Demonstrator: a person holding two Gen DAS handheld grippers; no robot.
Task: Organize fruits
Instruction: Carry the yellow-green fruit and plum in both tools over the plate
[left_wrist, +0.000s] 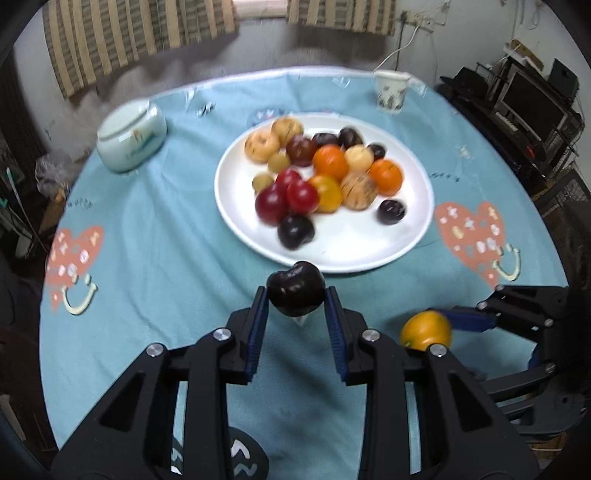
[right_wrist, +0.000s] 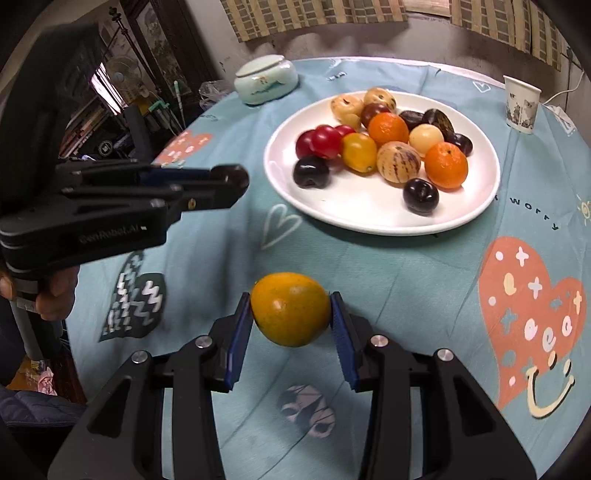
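The left gripper (left_wrist: 296, 295) has its fingers (left_wrist: 258, 314) clamped on a dark plum (left_wrist: 295, 288), held above the table (left_wrist: 147, 295) just in front of the plate (left_wrist: 369, 254). The right gripper (right_wrist: 291, 314) has its fingers (right_wrist: 240, 325) clamped on a yellow-orange fruit (right_wrist: 290, 308), also held clear of the blue cloth (right_wrist: 406, 277), near the plate's front edge. In the right wrist view the left gripper shows from the side, gripped by a hand (right_wrist: 55, 299), and its plum is hidden there. The white plate holds the rest of the fruit: two oranges (right_wrist: 446, 165), red plums (right_wrist: 325, 142), dark plums (right_wrist: 420, 195), a striped pale melon (right_wrist: 398, 161), a yellow fruit (right_wrist: 359, 152) and several tan and brown ones at the back, crowded together and touching, so their number is hard to tell. A lidded pale ceramic jar (right_wrist: 266, 79) stands at the far left of the table; its contents are hidden. A patterned cup (right_wrist: 521, 103) stands at the far right; its inside cannot be seen. The left wrist view is blurred.
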